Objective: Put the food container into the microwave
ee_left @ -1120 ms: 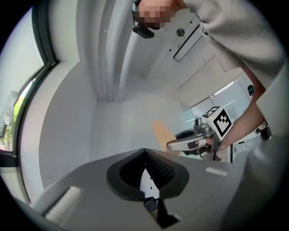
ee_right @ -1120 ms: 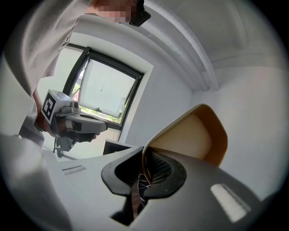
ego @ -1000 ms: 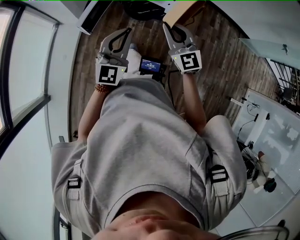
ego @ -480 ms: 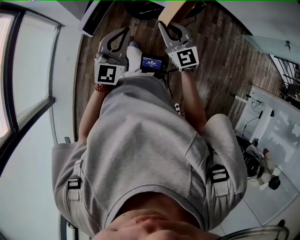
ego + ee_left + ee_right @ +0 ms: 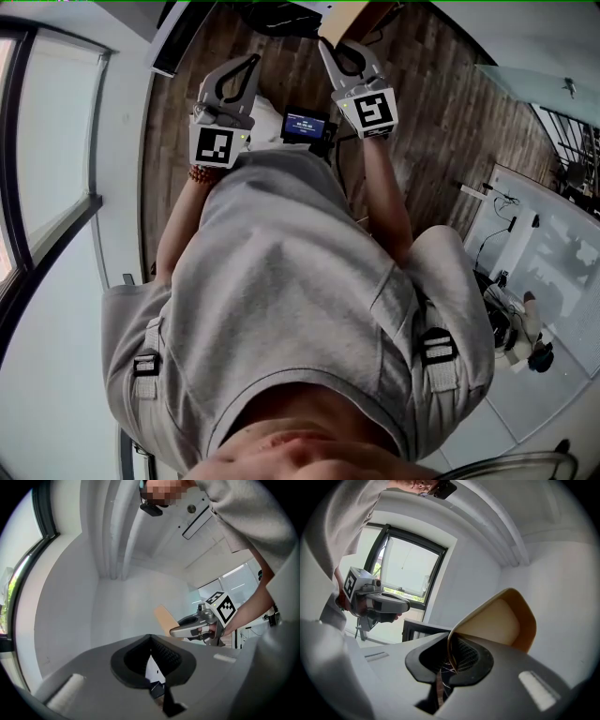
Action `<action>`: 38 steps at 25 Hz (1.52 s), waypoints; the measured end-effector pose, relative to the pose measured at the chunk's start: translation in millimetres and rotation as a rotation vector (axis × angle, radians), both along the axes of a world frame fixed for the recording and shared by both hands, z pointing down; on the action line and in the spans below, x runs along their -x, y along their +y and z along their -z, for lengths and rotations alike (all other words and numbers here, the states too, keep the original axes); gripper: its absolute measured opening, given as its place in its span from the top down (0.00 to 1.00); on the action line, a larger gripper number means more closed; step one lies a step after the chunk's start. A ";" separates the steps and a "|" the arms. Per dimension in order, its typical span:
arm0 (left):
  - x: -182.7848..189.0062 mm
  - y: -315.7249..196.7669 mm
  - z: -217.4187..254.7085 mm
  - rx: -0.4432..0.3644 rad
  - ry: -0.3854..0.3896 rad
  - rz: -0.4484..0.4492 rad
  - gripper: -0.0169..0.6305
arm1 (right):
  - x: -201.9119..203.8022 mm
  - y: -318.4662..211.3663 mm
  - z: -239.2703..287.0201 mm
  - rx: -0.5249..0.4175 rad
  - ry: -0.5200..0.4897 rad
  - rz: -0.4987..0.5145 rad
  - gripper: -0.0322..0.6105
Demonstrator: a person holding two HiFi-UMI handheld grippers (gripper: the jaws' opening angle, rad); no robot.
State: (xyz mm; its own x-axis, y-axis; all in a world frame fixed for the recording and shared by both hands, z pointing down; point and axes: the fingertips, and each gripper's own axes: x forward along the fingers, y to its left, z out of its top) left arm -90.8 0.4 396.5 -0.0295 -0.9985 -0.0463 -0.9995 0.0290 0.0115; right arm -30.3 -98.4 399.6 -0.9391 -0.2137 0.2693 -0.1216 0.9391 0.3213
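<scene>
Both clenched over wooden floor (image 5: pixel 441 103) beside a window (image 5: pixel 52 150): left tool (image 5: pixel 251 62) empty, right tool (image 5: pixel 327 47) gripping food container (image 5: pixel 497 620).

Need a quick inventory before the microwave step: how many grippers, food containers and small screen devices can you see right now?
Grippers: 2, the left gripper and the right gripper
Tan food container: 1, its rim pinched in the right gripper
Small screen device: 1
Total: 4

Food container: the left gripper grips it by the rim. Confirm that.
Not right: it is the right gripper that grips the food container by the rim, as the right gripper view shows. The left gripper has its jaws together on nothing.
</scene>
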 end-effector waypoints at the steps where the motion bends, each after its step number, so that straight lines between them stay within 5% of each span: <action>1: 2.2 -3.6 -0.1 0.005 -0.003 0.004 0.97 | 2.7 -4.2 -0.1 -0.001 -0.002 0.005 0.90; 14: 28.6 -65.5 -0.8 0.121 -0.071 0.071 0.97 | 40.7 -67.9 10.8 -0.053 -0.063 0.090 0.90; 26: 66.4 -130.0 -2.5 0.143 -0.150 0.134 0.97 | 73.8 -107.3 2.8 -0.061 -0.111 0.237 0.90; 38: 91.8 -139.1 -25.4 0.212 -0.138 0.069 0.97 | 113.4 -101.8 -42.4 -0.151 -0.005 0.383 0.90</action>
